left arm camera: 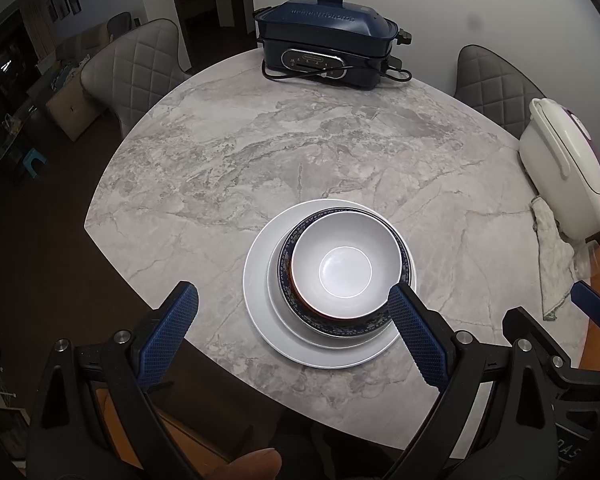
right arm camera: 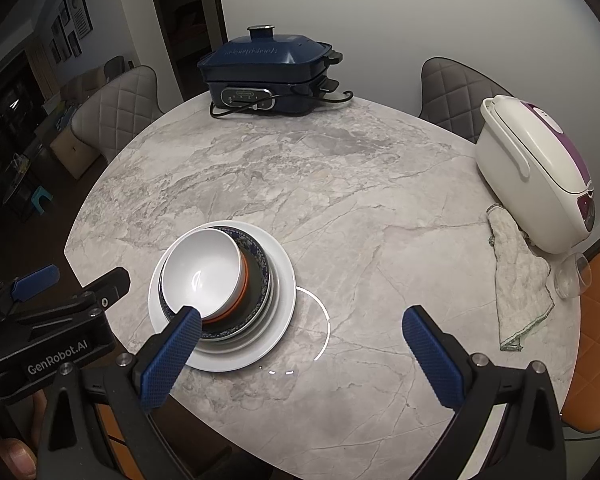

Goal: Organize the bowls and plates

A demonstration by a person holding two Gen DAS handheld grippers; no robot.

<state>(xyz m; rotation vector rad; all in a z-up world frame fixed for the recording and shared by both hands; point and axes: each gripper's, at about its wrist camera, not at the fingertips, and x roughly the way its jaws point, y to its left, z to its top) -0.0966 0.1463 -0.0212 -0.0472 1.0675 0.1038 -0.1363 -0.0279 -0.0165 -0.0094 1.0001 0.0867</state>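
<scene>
A white bowl (left arm camera: pixel 345 266) tops the stack of plates (left arm camera: pixel 260 312) near the surface's (left arm camera: pixel 260 152) near edge. Left gripper (left arm camera: pixel 294 330) and right gripper (right arm camera: pixel 302 354) hang spread, empty; 1 blue fingertip (right arm camera: pixel 172 356) hides the stack's near rim.

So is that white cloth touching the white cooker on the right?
Touching. In the right wrist view, the cloth's upper end runs up against the base of the white cooker, with no strip of table visible between them.
</scene>
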